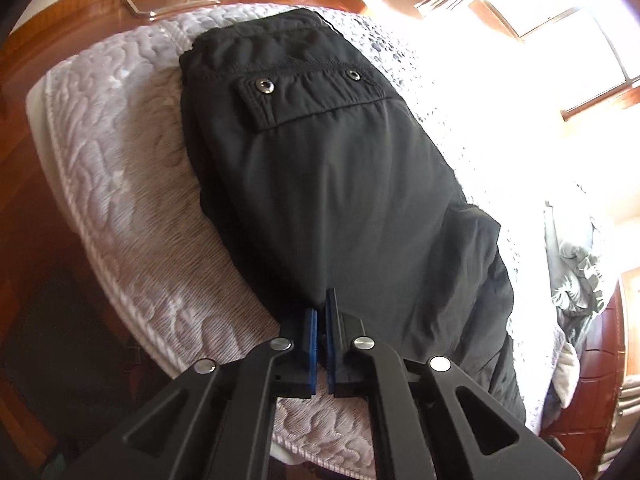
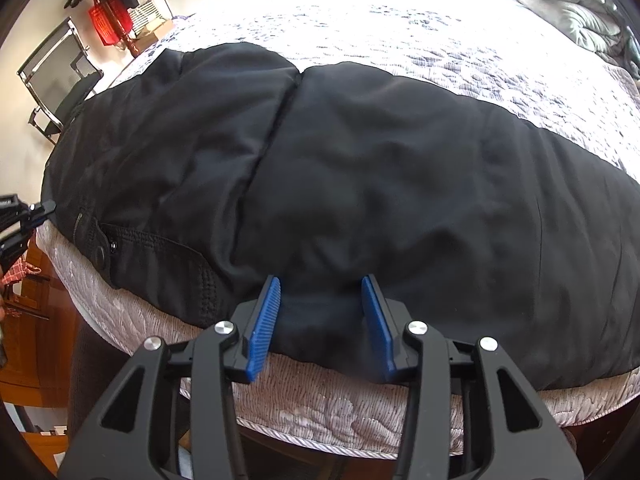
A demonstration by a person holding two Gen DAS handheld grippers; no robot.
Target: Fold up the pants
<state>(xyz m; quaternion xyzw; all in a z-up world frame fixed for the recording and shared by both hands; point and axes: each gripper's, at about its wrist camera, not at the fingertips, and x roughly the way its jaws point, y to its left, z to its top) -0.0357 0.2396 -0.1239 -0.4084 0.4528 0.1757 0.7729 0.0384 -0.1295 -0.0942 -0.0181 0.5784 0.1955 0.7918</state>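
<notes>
The black pants (image 1: 340, 184) lie folded on the quilted bed cover (image 1: 120, 184), near the bed's edge, one snap pocket (image 1: 308, 94) facing up. The right gripper (image 2: 325, 280) stands half open, a bulge of the pants' edge between its blue pads without being pinched. The left gripper (image 1: 322, 306) is closed at the fabric's edge; I cannot tell if it pinches cloth.

Bed with pale quilted textured cover (image 1: 120, 184), glossy reddish wood floor (image 1: 52, 56), overexposed sunlit window (image 1: 592, 40), chrome-framed mesh chair (image 2: 52, 76) against cream wall (image 2: 24, 12).
</notes>
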